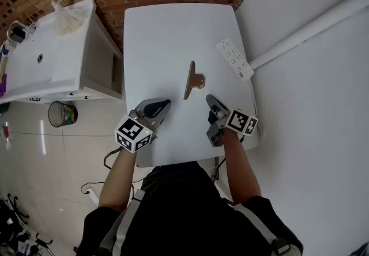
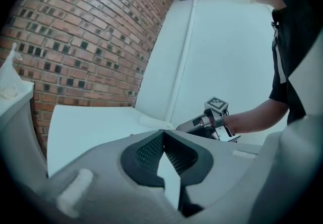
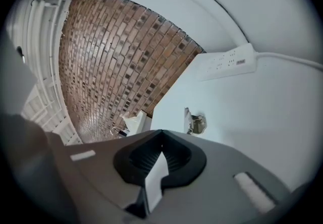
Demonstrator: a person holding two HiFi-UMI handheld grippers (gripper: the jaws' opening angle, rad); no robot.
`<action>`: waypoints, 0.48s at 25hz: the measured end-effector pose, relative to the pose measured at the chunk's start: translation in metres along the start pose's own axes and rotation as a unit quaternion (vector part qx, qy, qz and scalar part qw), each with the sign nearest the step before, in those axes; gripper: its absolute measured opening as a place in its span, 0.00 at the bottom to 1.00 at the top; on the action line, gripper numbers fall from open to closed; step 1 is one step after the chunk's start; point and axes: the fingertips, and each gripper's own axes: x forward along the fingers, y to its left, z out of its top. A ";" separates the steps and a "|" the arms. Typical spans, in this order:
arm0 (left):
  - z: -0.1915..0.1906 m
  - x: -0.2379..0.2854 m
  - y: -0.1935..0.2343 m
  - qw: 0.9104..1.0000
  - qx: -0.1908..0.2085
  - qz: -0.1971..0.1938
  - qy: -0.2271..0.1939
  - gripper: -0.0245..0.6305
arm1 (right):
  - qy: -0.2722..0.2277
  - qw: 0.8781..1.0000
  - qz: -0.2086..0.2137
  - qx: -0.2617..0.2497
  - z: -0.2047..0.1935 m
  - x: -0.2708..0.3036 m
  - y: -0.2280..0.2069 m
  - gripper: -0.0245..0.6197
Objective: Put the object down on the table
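Observation:
A metal bulldog clip (image 1: 193,80) lies by itself in the middle of the white table (image 1: 161,36); it also shows in the right gripper view as the clip (image 3: 196,123), beyond the jaws. My left gripper (image 1: 166,102) hovers near the table's front, left of and nearer than the clip, its jaws shut with nothing between them (image 2: 162,132). My right gripper (image 1: 210,98) hangs just right of and nearer than the clip, apart from it, jaws shut and empty (image 3: 161,131). The left gripper view shows the right gripper (image 2: 202,122) held by a hand.
A white power strip (image 1: 234,59) lies at the table's right edge, its cable running off. Left of the table stands a white cabinet (image 1: 52,59) with a plastic bag (image 1: 69,15) on top, and a wire bin (image 1: 62,114) on the floor. A brick wall is behind.

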 end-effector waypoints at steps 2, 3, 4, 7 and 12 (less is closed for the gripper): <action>0.003 -0.015 -0.014 1.000 0.005 -0.004 -0.011 0.04 | -0.010 1.000 0.013 -0.017 -0.008 -0.016 0.016 0.05; 0.005 -0.024 -0.018 1.000 0.006 -0.004 -0.019 0.04 | -0.018 0.999 0.021 -0.030 -0.010 -0.023 0.027 0.05; 0.007 -0.034 -0.021 1.000 0.006 -0.002 -0.026 0.04 | -0.027 0.998 0.031 -0.047 -0.012 -0.030 0.039 0.05; 0.011 -0.064 -0.028 0.999 0.009 0.002 -0.040 0.04 | -0.056 0.991 0.056 -0.107 -0.022 -0.052 0.076 0.05; 0.010 -0.106 -0.060 0.998 0.026 -0.004 -0.053 0.04 | -0.084 0.980 0.073 -0.167 -0.059 -0.093 0.115 0.05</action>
